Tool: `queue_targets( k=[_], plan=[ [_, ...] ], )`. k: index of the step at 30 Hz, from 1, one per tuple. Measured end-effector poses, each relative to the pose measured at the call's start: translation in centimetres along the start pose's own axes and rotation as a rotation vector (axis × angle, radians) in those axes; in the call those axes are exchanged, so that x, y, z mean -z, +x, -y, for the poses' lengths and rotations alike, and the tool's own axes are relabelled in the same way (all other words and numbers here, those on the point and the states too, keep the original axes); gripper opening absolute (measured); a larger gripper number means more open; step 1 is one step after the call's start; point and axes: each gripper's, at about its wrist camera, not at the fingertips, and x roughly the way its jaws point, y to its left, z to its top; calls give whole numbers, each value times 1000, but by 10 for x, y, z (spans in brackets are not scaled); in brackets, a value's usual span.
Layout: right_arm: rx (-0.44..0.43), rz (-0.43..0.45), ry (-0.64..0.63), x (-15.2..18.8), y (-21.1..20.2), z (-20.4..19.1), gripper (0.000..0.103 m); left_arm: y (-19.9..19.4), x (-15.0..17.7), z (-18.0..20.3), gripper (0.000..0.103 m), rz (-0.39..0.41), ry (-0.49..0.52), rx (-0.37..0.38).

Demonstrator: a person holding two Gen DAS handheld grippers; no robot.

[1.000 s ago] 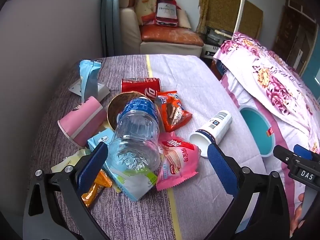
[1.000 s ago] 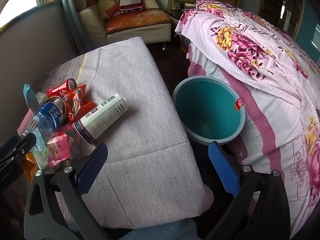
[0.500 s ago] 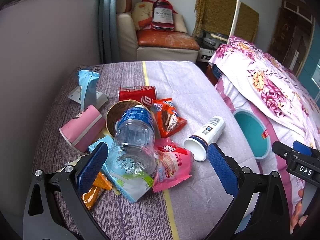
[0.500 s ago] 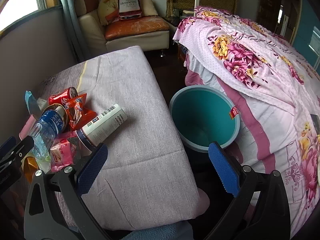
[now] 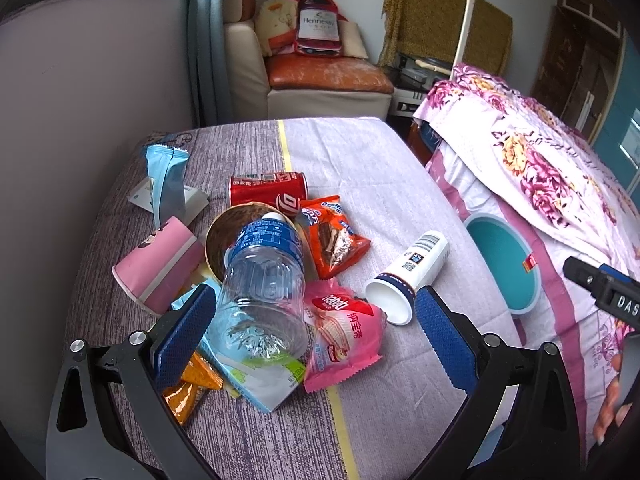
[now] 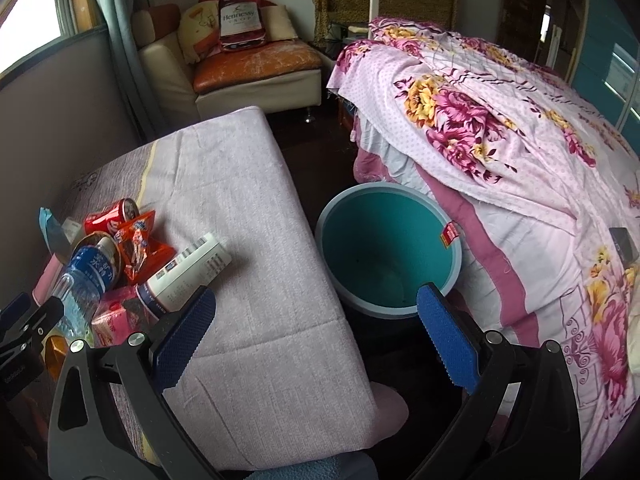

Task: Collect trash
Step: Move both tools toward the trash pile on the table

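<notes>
We saw the bed (image 6: pixel 500 128) under its pink flowered cover filling the right of the room, and the cloth-covered bench (image 5: pixel 360 168) to its left, with a teal bin (image 6: pixel 390 250) standing on the floor in the gap between them. All the trash lay heaped on the near left part of the bench. A clear plastic bottle (image 5: pixel 264 284) with a blue label lay across the heap, its cap end resting in a brown bowl (image 5: pixel 222 236). Left of it lay a pink paper cup (image 5: pixel 160 264) on its side, and right of it, a little apart, a white paper cup (image 5: pixel 412 276) on its side with its mouth towards us. A pink snack packet (image 5: pixel 344 336) lay touching the bottle's base, an orange snack packet (image 5: pixel 334 240) beside the cap end, and a red can (image 5: pixel 266 194) on its side just beyond the bowl. Our left gripper (image 5: pixel 312 340) hung over the bottle's base with its blue pads spread wide and gripping nothing. Our right gripper (image 6: pixel 316 338) was likewise spread wide and empty, over the bench's near right edge beside the bin.
</notes>
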Motion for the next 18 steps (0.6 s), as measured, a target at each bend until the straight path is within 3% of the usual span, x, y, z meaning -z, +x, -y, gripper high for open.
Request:
queue_targets(
  k=[18],
  plan=[
    [-3,-20,-8,-10,13,-8,97,9,-10,4,100,-17,22,22]
  ],
)
